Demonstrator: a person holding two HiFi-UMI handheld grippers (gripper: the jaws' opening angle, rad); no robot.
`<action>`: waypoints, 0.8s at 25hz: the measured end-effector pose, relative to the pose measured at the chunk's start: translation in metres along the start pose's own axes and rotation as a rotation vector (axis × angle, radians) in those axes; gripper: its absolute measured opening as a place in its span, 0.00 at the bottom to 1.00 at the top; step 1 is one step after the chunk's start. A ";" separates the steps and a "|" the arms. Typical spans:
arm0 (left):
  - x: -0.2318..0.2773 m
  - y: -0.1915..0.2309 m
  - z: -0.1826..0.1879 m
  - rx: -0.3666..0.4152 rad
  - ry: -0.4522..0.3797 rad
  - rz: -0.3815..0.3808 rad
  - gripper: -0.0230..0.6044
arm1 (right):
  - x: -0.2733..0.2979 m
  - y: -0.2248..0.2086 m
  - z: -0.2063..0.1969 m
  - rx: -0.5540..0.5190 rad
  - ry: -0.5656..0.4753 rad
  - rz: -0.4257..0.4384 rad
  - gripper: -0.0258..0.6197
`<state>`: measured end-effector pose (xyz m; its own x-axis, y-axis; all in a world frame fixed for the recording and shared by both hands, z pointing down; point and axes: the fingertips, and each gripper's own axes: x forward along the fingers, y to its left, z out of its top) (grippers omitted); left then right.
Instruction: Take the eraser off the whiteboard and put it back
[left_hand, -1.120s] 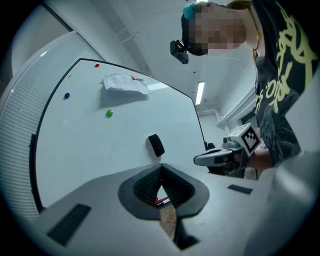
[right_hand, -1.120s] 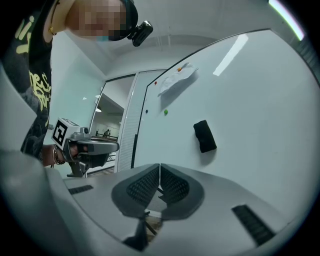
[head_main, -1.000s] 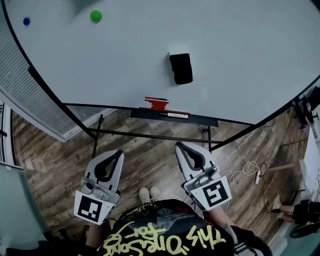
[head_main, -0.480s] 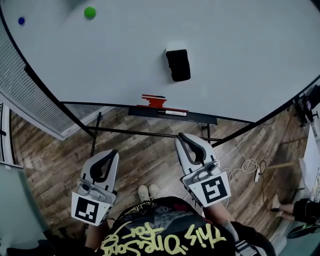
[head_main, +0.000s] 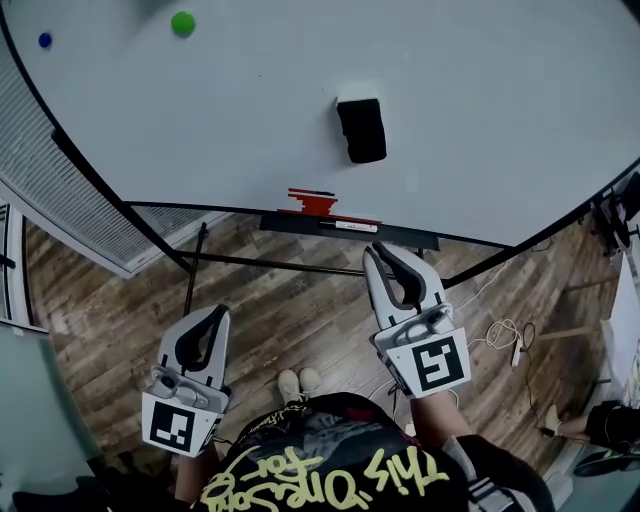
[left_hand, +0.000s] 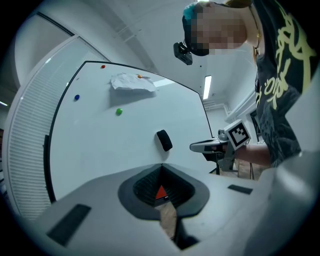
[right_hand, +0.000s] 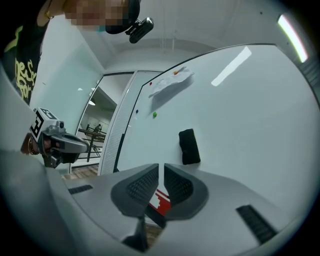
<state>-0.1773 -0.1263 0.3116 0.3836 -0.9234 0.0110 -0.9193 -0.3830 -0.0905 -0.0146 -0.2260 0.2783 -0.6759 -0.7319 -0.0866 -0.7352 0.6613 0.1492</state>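
A black eraser (head_main: 361, 130) clings to the whiteboard (head_main: 500, 90), a little above the board's tray (head_main: 400, 240). My right gripper (head_main: 390, 254) is shut and empty, pointing level at the board; its tip is over the tray's near edge, short of the eraser. In the right gripper view the eraser (right_hand: 189, 146) stands just above and right of the shut jaws (right_hand: 161, 168). My left gripper (head_main: 214, 316) hangs further back at the left, shut and empty. Beyond its closed jaws (left_hand: 161, 168) in the left gripper view I see the eraser (left_hand: 164, 140) and the right gripper (left_hand: 206, 146).
A red object (head_main: 312, 203) and a marker (head_main: 350, 227) lie on the tray. A green magnet (head_main: 182, 23) and a blue one (head_main: 44, 40) sit upper left on the board, near a crumpled paper (left_hand: 131, 82). Stand bars (head_main: 300, 268) and floor cables (head_main: 500, 340) lie below.
My right gripper has moved forward toward the board and a little higher. The left gripper has stayed about where it was, low at the left.
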 end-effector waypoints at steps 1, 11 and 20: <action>-0.002 0.001 -0.001 -0.001 0.002 0.006 0.05 | 0.001 -0.004 0.001 -0.005 -0.002 -0.010 0.07; -0.012 0.008 -0.005 -0.005 0.017 0.059 0.05 | 0.018 -0.025 0.004 -0.072 0.021 -0.036 0.17; -0.019 0.016 -0.012 -0.008 0.038 0.093 0.05 | 0.046 -0.040 0.008 -0.127 0.017 -0.074 0.28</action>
<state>-0.1999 -0.1154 0.3215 0.2928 -0.9553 0.0410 -0.9516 -0.2953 -0.0854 -0.0173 -0.2847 0.2601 -0.6185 -0.7811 -0.0857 -0.7696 0.5802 0.2666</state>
